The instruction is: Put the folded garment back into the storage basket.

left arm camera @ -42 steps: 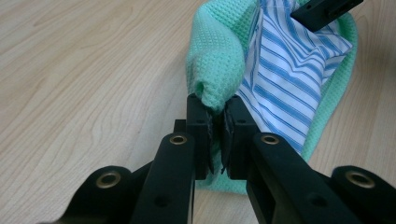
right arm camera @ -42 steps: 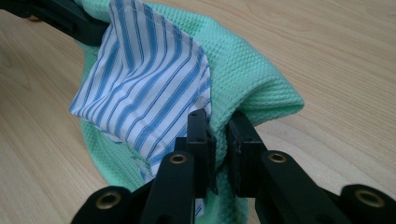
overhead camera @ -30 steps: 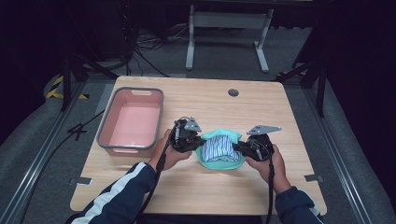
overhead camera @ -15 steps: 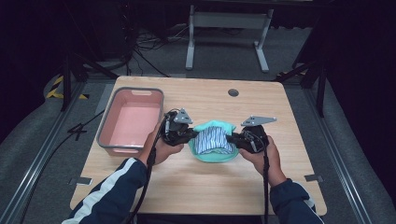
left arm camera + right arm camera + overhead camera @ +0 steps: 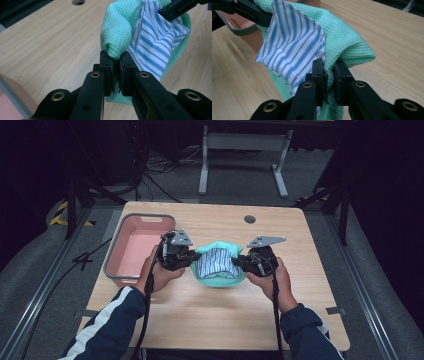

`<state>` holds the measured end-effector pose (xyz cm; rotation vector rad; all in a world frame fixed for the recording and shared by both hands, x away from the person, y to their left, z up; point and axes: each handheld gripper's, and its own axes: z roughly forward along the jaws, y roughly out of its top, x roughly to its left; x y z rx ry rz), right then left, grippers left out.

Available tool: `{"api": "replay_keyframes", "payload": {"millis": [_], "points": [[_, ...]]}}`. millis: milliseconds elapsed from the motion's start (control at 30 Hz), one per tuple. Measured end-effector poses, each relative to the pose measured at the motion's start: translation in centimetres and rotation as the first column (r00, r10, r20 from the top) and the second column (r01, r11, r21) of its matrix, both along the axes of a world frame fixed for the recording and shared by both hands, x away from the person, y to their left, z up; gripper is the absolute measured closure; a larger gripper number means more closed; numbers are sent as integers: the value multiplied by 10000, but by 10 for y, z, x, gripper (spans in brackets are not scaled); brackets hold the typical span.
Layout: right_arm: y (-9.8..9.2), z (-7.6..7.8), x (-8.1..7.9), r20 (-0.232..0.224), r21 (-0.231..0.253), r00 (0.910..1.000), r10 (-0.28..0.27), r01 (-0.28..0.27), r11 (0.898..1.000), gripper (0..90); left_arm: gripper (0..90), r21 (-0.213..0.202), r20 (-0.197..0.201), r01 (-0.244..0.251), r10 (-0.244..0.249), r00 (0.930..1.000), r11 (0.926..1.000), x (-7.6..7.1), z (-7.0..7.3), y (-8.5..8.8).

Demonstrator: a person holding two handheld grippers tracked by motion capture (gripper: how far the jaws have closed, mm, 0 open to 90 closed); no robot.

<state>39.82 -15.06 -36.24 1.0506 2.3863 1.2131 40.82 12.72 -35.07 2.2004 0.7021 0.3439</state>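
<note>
- A lab or recording studio is showing here, not a home.
- A light wooden table [image 5: 210, 320] is standing on grey carpet, with black curtains hanging around it.
- Metal floor rails [image 5: 30, 320] are running past at 9 and 3 o'clock.
- Loose cables [image 5: 150, 175] are lying at 11 o'clock, beside yellow-black hazard tape [image 5: 62, 215].
- A grey metal stand [image 5: 242, 155] is standing at 12 o'clock.

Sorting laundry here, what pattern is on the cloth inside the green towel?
Blue and white stripes on the cloth, clearest in the right gripper view.
</note>
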Motion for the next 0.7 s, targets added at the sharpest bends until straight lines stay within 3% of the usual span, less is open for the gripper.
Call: {"api": "replay_keyframes", "payload": {"millis": [700], "points": [[44,15,13,207,2,9980,601,-601,9982,806,832,-48,404,-796,797,9960,9968,-2,13,42]]}}
